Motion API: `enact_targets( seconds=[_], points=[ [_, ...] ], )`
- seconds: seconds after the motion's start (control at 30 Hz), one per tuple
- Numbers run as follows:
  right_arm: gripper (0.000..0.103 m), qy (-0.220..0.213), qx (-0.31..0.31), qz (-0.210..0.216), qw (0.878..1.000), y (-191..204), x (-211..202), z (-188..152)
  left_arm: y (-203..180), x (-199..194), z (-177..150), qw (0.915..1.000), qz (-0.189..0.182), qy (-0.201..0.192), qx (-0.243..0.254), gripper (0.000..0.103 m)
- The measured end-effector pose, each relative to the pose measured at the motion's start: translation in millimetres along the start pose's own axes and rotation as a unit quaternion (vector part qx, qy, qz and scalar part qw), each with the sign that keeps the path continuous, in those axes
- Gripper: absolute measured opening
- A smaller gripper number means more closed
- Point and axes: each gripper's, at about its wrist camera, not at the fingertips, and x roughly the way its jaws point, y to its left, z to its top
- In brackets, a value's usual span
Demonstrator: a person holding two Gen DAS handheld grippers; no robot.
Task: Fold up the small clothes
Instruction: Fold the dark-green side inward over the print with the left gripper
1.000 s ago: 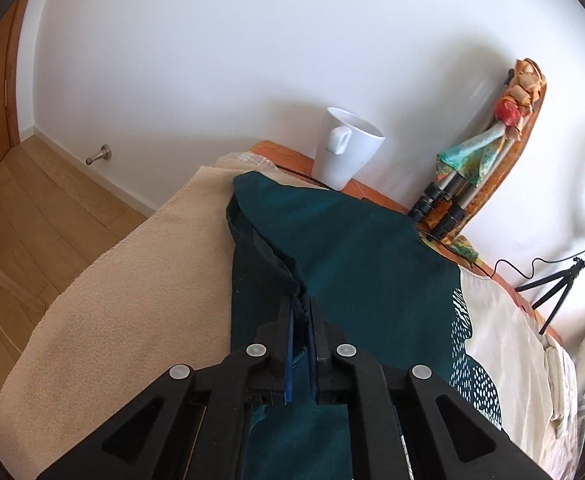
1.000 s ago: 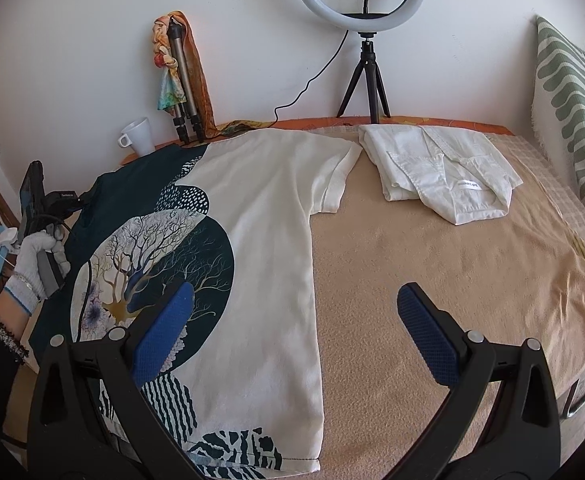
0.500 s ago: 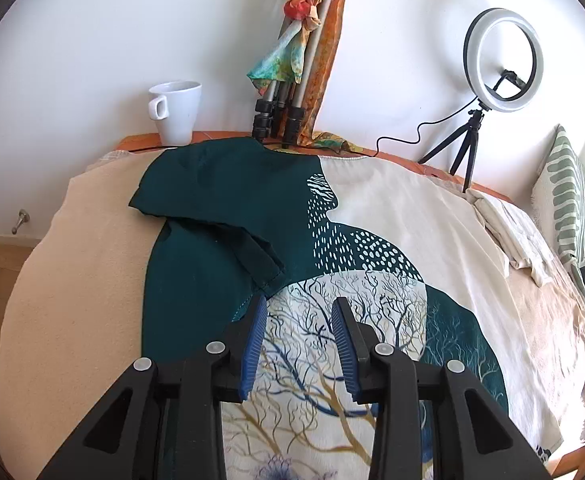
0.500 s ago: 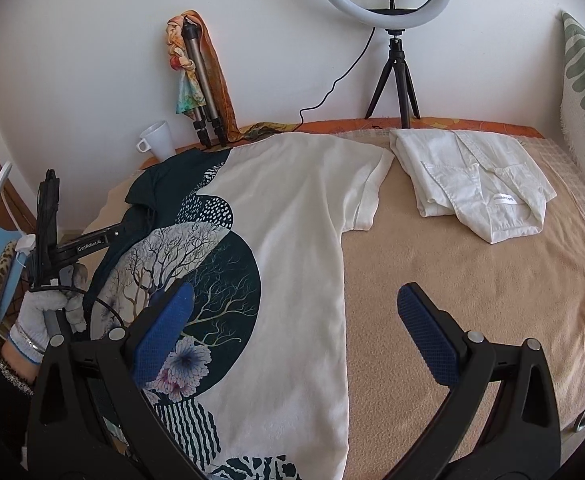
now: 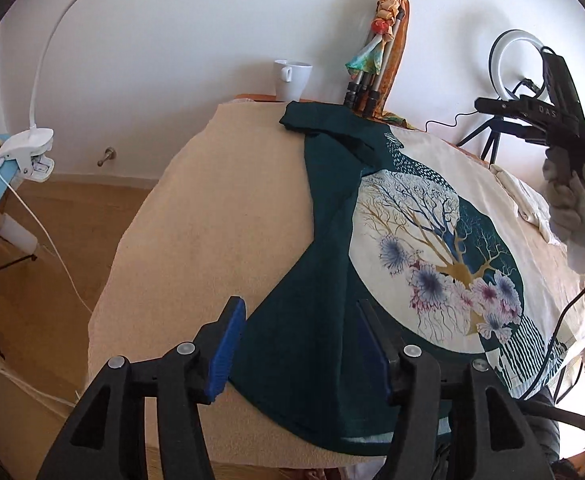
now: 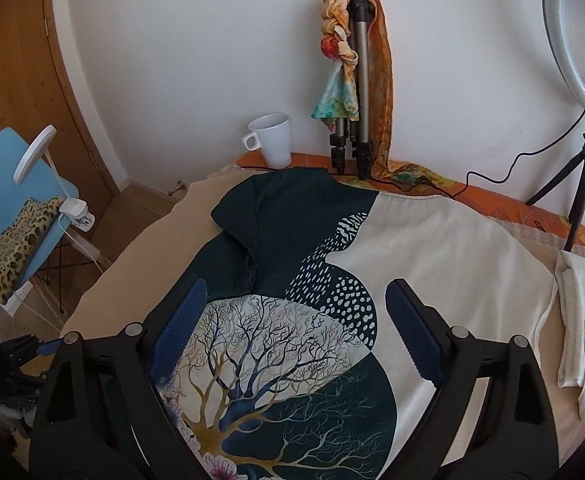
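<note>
A dark teal and cream T-shirt (image 5: 424, 236) with a tree and flower print lies flat on the beige bed cover (image 5: 212, 224). Its teal sleeve (image 6: 248, 216) is folded inward over the body. My left gripper (image 5: 298, 344) is open and empty, hovering above the shirt's teal hem corner. My right gripper (image 6: 294, 324) is open and empty above the printed chest; it also shows in the left wrist view (image 5: 548, 120), held in a gloved hand.
A white mug (image 6: 272, 140), a folded tripod wrapped in a scarf (image 6: 352, 80) and a ring light (image 6: 576, 36) stand along the wall. A folded white shirt (image 6: 584, 320) lies at the right. A blue chair (image 6: 16, 200) with a clamp lamp stands left of the bed.
My left gripper let go of the teal sleeve, opened wide and drew back to the hem corner. My right gripper moved left over the print.
</note>
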Motion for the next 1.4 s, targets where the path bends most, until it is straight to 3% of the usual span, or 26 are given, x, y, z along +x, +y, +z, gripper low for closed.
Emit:
enact_targets(
  seconds=[0.1,0.23,0.33,0.4,0.47,0.53,0.57,0.7,0.9,0.97,1.07,1.1,1.23,1.4],
  points=[
    [0.091,0.016,-0.018,0.032,0.999,20,30,21,3,5,-13,0.9997,0.021,0.008,0.007,0.061],
    [0.089,0.035,-0.045,0.047,0.997,45,69,42,18,13,-18,0.9993,0.028,0.009,-0.021,0.06],
    [0.084,0.052,-0.061,0.049,0.996,58,101,54,23,20,-22,0.999,0.029,0.012,-0.032,0.05],
    [0.083,0.066,-0.073,0.038,0.994,67,125,59,22,26,-25,0.999,0.022,0.018,-0.033,0.036],
    [0.082,0.082,-0.083,0.032,0.993,75,153,62,19,25,-26,0.9997,0.017,0.006,-0.019,0.029],
    [0.082,0.095,-0.099,0.023,0.99,86,178,63,19,25,-26,0.9998,0.001,0.003,-0.018,0.009],
    [0.082,0.102,-0.109,0.021,0.989,92,189,63,20,25,-26,0.9998,-0.005,0.002,-0.021,0.006],
    [0.082,0.121,-0.159,0.001,0.98,119,230,61,20,26,-25,0.9997,-0.012,-0.002,-0.02,0.001],
    [0.082,0.133,-0.237,-0.066,0.96,151,275,57,21,23,-25,0.9992,-0.025,-0.009,-0.03,0.0],
    [0.07,0.141,-0.258,-0.083,0.952,156,285,54,23,21,-25,0.9987,-0.031,-0.011,-0.039,0.0],
    [0.039,0.148,-0.256,-0.087,0.951,154,291,57,20,15,-23,0.9988,-0.03,-0.018,-0.034,0.0],
    [0.016,0.148,-0.249,-0.091,0.953,151,290,61,18,13,-23,0.9988,-0.031,-0.02,-0.032,0.0],
    [0.012,0.132,-0.199,-0.085,0.967,126,281,79,10,4,-22,0.999,-0.028,-0.028,-0.019,0.0],
    [0.01,0.108,-0.084,-0.057,0.989,69,259,103,-6,-14,-20,0.9981,-0.041,-0.042,-0.018,0.0]
  ],
)
